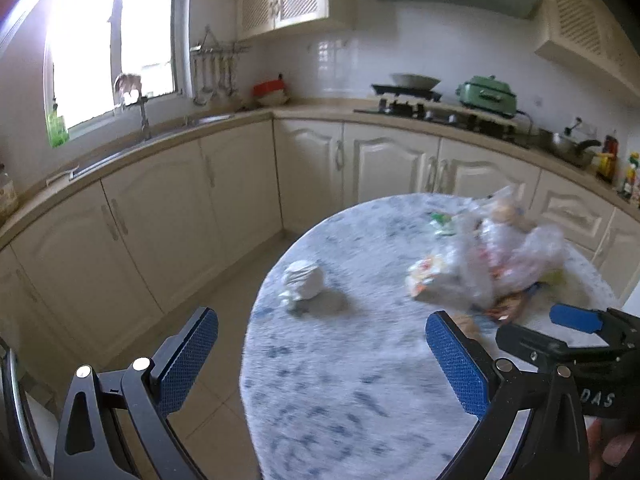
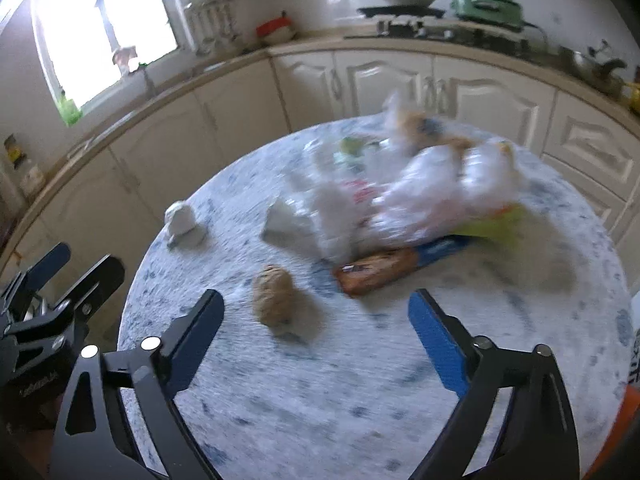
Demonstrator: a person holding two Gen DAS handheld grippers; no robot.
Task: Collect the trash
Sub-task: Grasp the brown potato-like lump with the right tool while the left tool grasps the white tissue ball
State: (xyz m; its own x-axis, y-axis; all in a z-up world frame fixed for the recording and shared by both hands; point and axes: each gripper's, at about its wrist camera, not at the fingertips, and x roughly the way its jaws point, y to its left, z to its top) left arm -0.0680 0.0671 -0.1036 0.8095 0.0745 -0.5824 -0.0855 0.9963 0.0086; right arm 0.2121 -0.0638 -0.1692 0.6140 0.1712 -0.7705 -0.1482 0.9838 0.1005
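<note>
The right gripper (image 2: pixel 316 316) and left gripper (image 1: pixel 322 350), both jaws apart and empty, hovered over the round surface (image 2: pixel 360 380) strewn with trash, a brown crumpled wad (image 2: pixel 274 294) nearest, apparently awaiting the first pickup.

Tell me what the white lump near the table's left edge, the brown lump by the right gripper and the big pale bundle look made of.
White lump: likely crumpled tissue or paper, matte, with creased folds. Brown lump: seemingly crumpled brown paper, dull and wrinkled; blur leaves it open. Pale bundle: thin translucent plastic bags, slightly glossy, colours showing through.
</note>
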